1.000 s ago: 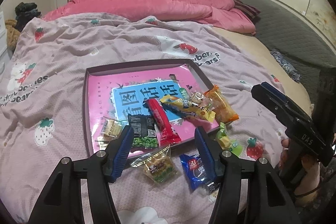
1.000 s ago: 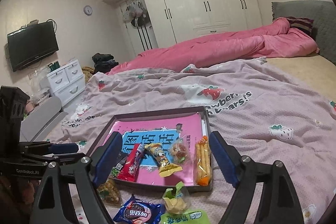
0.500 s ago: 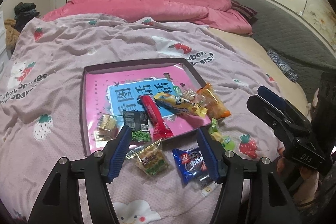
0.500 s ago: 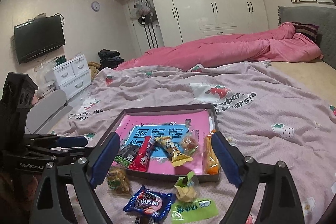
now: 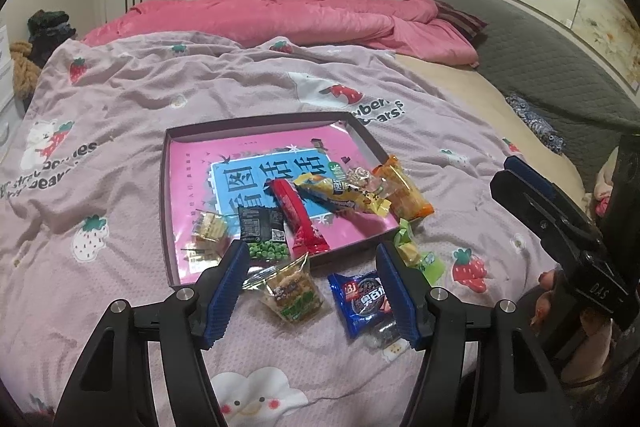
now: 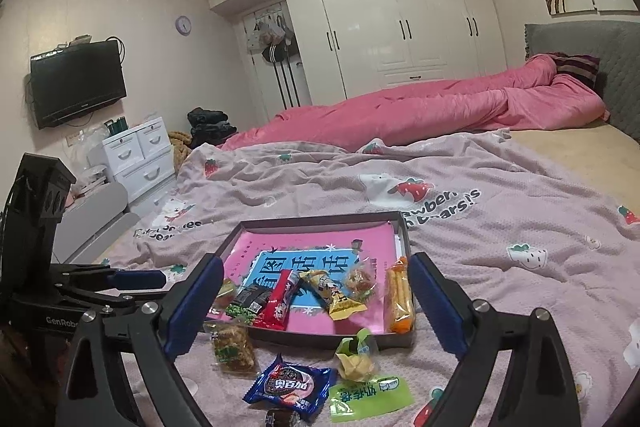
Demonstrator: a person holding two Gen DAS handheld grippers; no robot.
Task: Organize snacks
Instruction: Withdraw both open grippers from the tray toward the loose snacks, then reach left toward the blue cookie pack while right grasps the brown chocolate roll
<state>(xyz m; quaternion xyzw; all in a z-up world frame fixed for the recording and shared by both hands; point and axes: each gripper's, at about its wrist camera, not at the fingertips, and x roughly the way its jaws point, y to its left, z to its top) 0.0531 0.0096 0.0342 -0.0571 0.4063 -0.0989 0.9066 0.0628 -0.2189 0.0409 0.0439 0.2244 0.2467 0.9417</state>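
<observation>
A shallow dark tray (image 5: 165,187) with a pink printed liner lies on the bed. It holds a red bar (image 5: 296,219), a black pea packet (image 5: 262,231), a yellow packet (image 5: 340,193), an orange packet (image 5: 402,193) and small clear packets. On the blanket in front of it lie a clear packet (image 5: 294,293), a blue packet (image 5: 360,297) and a green-yellow packet (image 5: 412,251). My left gripper (image 5: 312,291) hovers open above those loose packets, holding nothing. My right gripper (image 6: 316,307) is to the right of the tray, its jaws opening with nothing between them. The blue packet (image 6: 290,385) lies below it.
A lilac strawberry-print blanket (image 5: 120,99) covers the bed, with a pink duvet (image 5: 280,19) bunched at the far side. A grey headboard (image 5: 540,59) runs along the right. A white drawer unit (image 6: 136,155), a wall television (image 6: 78,83) and wardrobes (image 6: 400,27) stand beyond the bed.
Both grippers have drawn back from the tray, so more loose packets show at the bottom of each view. The right gripper's jaws have spread wider.
</observation>
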